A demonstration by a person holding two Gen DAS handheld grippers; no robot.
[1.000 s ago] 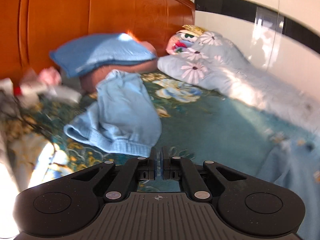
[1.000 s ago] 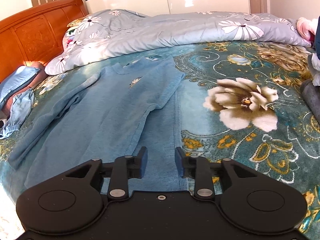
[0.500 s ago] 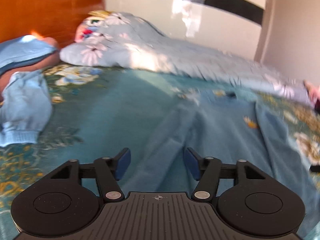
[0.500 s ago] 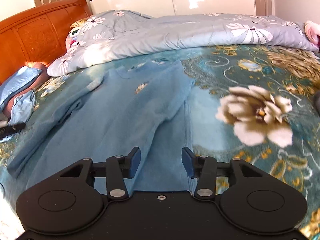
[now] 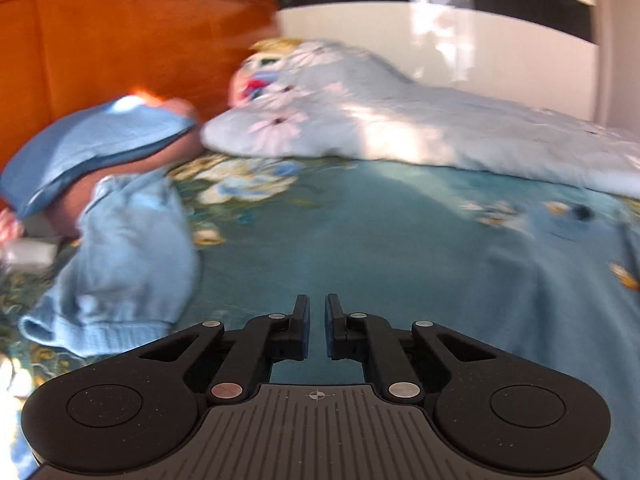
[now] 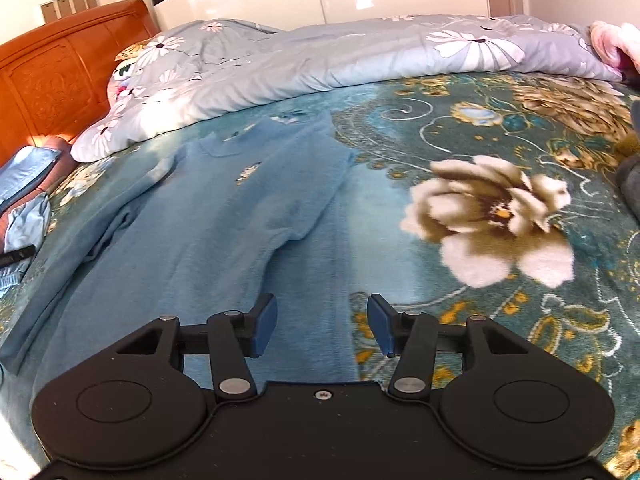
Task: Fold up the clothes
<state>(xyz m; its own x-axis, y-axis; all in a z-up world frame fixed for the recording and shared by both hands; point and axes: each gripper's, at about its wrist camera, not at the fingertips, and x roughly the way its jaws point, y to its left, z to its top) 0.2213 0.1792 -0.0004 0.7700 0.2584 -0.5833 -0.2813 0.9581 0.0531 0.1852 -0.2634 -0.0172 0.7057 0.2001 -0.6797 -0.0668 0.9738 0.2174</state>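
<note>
The left gripper (image 5: 317, 326) has swung back toward the headboard (image 5: 120, 40), its fingers now nearly closed on nothing, where half a second ago they stood apart. The right gripper (image 6: 322, 326) has spread wider over the blue sweater (image 6: 224, 216), which lies flat on the bed (image 6: 500, 152). A crumpled pale-blue garment (image 5: 128, 264) lies beside the pillow (image 5: 96, 148).

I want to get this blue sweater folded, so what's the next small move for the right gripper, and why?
Probably lower the right gripper and close on the blue sweater at its hem edge. Its jaws are open and empty, straddling that edge, and the sweater lies flat and unfolded on the floral bedspread.
</note>
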